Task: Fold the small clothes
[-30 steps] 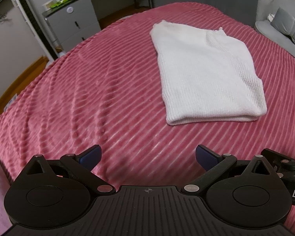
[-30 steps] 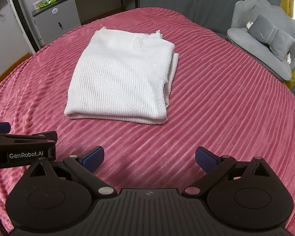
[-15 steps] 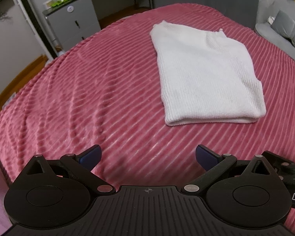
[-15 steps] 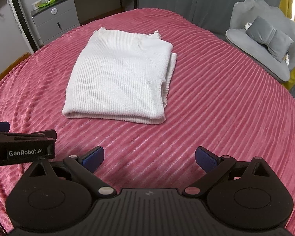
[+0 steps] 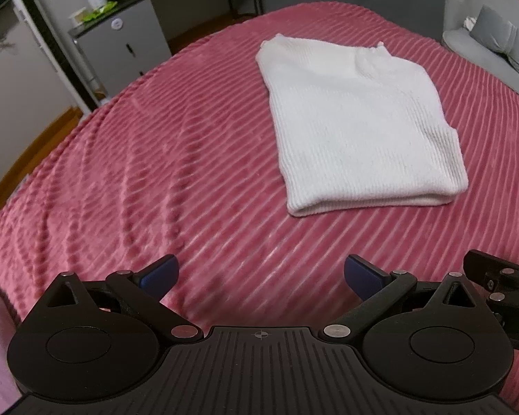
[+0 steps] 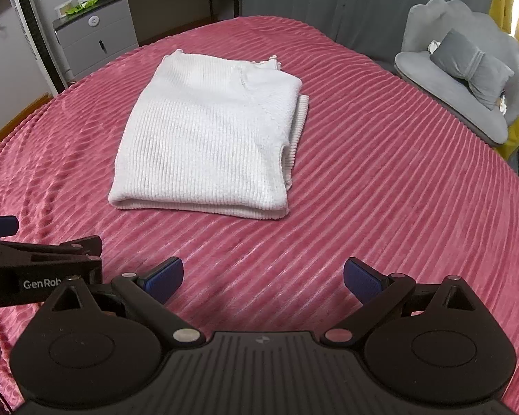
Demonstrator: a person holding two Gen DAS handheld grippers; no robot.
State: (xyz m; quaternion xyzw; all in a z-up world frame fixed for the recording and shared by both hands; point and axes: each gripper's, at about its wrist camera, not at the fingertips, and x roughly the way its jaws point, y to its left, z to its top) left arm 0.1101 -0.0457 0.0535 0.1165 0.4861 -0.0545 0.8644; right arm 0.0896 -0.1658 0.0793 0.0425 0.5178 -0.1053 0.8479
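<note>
My left gripper (image 5: 259, 273) and right gripper (image 6: 263, 275) hang wide open and empty above the bed (image 6: 380, 173). The folded sweater (image 6: 204, 141) lies ahead, clear of both, nearer my right. Its long axis runs away from me.

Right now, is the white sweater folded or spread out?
Folded. The sweater lies as a compact rectangle on the blanket, with doubled layers showing along its near and right edges.

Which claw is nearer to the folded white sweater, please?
Neither clearly. The left claw sits back from the white sweater and to its left; the right claw sits back and to its right. Both are open, touching nothing.
</note>
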